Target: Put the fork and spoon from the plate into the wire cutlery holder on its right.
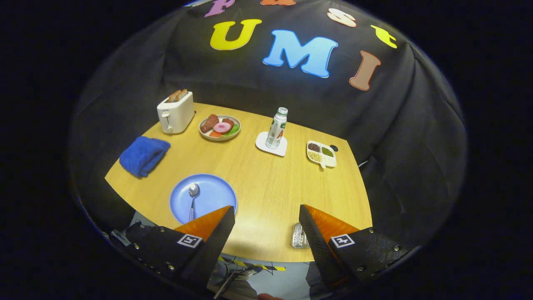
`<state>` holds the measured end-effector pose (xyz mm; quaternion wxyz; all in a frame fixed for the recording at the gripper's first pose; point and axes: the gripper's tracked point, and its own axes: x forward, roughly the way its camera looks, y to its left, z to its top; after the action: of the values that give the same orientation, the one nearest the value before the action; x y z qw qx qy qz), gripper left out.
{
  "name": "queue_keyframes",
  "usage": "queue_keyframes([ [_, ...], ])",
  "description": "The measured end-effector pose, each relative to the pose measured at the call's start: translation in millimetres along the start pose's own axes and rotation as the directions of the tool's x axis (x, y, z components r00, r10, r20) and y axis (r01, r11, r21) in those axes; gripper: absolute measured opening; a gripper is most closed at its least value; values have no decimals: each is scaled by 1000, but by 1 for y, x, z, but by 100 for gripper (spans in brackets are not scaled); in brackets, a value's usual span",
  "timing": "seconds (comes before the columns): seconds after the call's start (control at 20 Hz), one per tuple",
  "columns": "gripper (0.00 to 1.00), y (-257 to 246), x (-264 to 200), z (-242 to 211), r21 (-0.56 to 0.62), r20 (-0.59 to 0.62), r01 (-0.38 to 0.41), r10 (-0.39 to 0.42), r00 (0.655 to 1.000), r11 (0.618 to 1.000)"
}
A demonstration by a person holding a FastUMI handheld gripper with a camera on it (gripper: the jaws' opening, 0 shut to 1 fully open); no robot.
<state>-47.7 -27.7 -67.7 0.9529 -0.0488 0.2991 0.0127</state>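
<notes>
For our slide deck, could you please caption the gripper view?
Open gripper above the table edge; spoon on the blue plate, wire cutlery holder to its right.

My fingers stand wide apart above the near edge of the surface, with nothing between them. Just beyond the left finger lies the plate, and the spoon lies on it. The holder stands beside my right finger. Left of the plate lies the cloth. At the far side, from left to right: toaster, food plate, bottle on a coaster, tray.
</notes>
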Motion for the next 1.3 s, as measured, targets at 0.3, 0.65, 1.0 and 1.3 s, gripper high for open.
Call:
queue_keyframes([
  [0.3,97,48,9,7,1,62,-60,60,996,998],
  [0.65,96,87,18,7,29,124,-87,83,989,996],
  [1.0,97,126,47,-18,-44,-36,-169,167,985,985],
  [1.3,97,153,75,-57,-86,-193,-225,205,959,971],
])
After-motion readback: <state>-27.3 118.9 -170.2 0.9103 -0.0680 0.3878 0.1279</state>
